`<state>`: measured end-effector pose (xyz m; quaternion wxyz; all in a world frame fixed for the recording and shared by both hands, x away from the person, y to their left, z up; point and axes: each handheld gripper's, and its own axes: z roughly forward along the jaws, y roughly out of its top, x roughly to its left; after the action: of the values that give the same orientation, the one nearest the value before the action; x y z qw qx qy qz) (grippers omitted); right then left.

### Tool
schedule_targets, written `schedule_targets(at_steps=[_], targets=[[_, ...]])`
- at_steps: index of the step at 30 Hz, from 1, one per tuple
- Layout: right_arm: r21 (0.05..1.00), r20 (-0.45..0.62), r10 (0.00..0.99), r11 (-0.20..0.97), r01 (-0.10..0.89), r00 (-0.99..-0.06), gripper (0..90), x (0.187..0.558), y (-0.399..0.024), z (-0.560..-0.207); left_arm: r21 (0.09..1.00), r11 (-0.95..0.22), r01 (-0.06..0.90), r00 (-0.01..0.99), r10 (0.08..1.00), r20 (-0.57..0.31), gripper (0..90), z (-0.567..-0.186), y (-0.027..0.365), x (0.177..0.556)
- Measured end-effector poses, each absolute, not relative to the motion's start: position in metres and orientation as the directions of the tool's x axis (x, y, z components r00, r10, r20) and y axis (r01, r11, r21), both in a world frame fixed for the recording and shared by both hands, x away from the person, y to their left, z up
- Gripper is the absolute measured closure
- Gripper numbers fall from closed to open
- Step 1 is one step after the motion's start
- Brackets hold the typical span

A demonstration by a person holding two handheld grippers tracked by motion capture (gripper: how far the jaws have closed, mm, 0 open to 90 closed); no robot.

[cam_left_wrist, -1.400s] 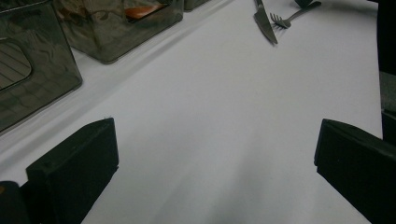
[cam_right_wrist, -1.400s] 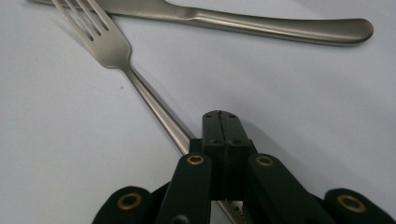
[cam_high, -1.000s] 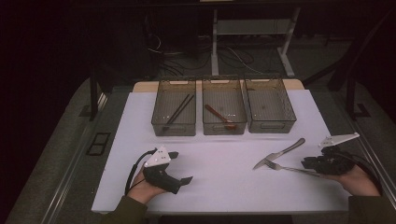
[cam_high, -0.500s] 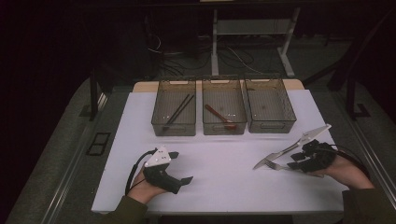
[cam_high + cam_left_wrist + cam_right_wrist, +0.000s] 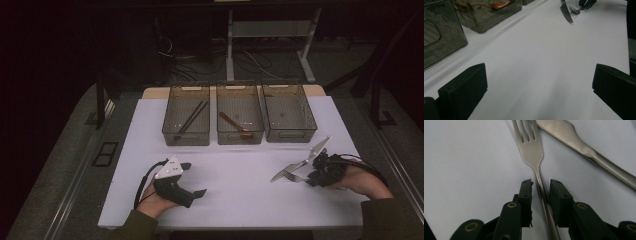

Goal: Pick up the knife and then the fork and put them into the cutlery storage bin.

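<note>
1. Between your right gripper's [image 5: 541, 185] jaws lies the fork [image 5: 532, 150], its thin handle running down the gap and its tines pointing away ahead of the tips. The jaws have just been closing; a narrow gap shows on either side of the handle, so the pads do not yet press on it.
2. Just beyond those tips, to their right in the right gripper view, lies the knife [image 5: 584, 147], slanting across and close beside the fork's head.
3. Under your left hand, your left gripper [image 5: 192, 187] rests on the white table [image 5: 240, 200], jaws spread wide with nothing between them, well apart from the cutlery.
4. Ahead of both grippers, at the far side of the table, stand three clear bins in a row: left bin [image 5: 170, 135] with dark chopsticks [image 5: 192, 117], middle bin [image 5: 257, 135] with a reddish utensil [image 5: 234, 121], right bin [image 5: 310, 132].
</note>
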<state>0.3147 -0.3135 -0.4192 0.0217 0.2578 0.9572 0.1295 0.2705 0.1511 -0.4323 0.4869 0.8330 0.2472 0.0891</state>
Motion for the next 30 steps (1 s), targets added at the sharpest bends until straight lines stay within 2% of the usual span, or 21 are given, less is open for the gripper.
schedule_targets(at_steps=[13, 20, 30], targets=[[0.152, 0.0, 0.444, 0.886, 0.438, -0.896, 78.5, 0.32, -0.301, -0.42, 0.852, -0.41, 0.325, 0.863, 0.497, -0.09, 0.0, -0.432, 0.15, 0.27], [0.163, -0.001, 0.431, 0.89, 0.425, -0.902, 84.9, 0.319, -0.302, -0.42, 0.853, -0.411, 0.323, 0.864, 0.495, -0.089, 0.0, -0.432, 0.15, 0.27], [0.225, 0.002, 0.444, 0.873, 0.433, -0.896, 85.3, 0.317, -0.311, -0.419, 0.853, -0.409, 0.323, 0.864, 0.496, -0.089, 0.0, -0.433, 0.151, 0.271]])
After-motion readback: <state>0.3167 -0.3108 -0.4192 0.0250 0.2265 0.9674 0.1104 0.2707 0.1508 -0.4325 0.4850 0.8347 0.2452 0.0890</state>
